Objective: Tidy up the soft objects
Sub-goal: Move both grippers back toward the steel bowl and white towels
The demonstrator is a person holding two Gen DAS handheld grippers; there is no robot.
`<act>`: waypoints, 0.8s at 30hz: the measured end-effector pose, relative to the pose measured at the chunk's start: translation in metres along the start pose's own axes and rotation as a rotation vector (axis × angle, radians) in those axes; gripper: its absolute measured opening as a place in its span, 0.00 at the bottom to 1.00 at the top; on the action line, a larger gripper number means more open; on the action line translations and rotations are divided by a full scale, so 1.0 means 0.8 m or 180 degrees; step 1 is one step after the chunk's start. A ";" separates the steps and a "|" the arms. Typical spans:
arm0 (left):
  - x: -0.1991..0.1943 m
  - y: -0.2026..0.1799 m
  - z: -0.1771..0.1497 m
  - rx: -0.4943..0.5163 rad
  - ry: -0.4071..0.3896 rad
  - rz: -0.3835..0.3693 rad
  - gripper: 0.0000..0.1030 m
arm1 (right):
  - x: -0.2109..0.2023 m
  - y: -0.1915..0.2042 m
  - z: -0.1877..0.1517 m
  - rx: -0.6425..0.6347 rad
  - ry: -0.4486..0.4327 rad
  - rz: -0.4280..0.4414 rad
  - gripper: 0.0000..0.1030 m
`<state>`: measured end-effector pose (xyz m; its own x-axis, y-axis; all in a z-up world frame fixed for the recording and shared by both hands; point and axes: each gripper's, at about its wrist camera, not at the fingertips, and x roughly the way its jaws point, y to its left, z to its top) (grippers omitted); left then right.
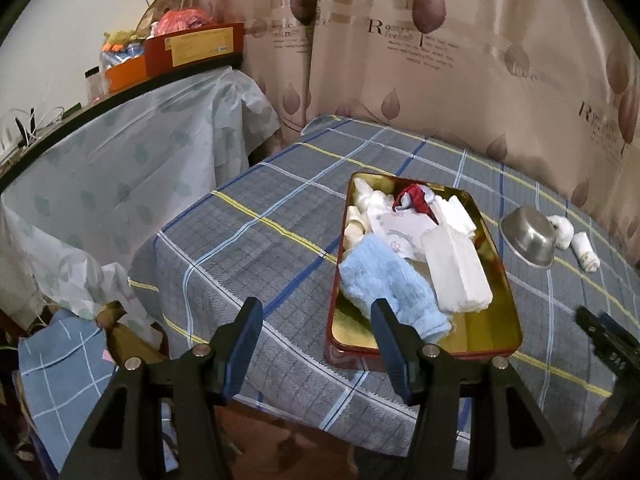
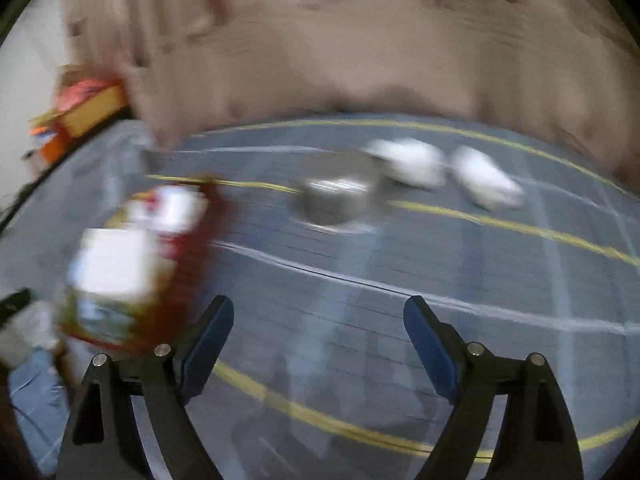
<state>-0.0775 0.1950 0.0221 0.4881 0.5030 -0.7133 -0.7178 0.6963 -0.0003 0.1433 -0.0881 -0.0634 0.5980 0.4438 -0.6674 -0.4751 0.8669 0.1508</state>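
A red tin tray with a gold inside (image 1: 488, 332) lies on the plaid bed cover (image 1: 248, 248). It holds a light blue cloth (image 1: 384, 280), white folded cloths (image 1: 456, 268) and a red and white piece (image 1: 414, 196). Beyond it, two white rolled cloths (image 1: 576, 240) lie behind a steel bowl (image 1: 528, 240). My left gripper (image 1: 316, 312) hangs open just left of the tray's near end, holding nothing. In the blurred right wrist view, my right gripper (image 2: 320, 312) stands open and empty over bare cover, the tray (image 2: 160, 264) to its left, the bowl (image 2: 340, 196) and white rolls (image 2: 448, 168) ahead.
A leaf-print curtain (image 1: 400, 60) hangs behind the bed. To the left a covered table (image 1: 120, 160) bears red and orange boxes (image 1: 192, 48) and bottles. Folded plaid fabric (image 1: 60, 360) lies on the floor at lower left. The right gripper's tip (image 1: 600, 336) shows at the right edge.
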 end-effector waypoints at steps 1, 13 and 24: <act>0.000 -0.002 0.000 0.0015 -0.0003 0.0009 0.56 | 0.000 -0.019 -0.004 0.0031 0.0015 -0.0093 0.83; 0.007 -0.038 -0.019 0.0388 0.0045 0.0211 0.56 | 0.006 -0.204 -0.026 0.0488 0.0244 -0.1025 0.87; -0.006 -0.093 -0.027 0.0842 0.0017 0.0240 0.56 | 0.019 -0.207 -0.025 0.0552 0.0364 -0.0965 0.94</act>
<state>-0.0374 0.1297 0.0106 0.4352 0.5562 -0.7080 -0.5970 0.7669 0.2355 0.2183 -0.2296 -0.1132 0.6141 0.1410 -0.7765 -0.1648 0.9851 0.0485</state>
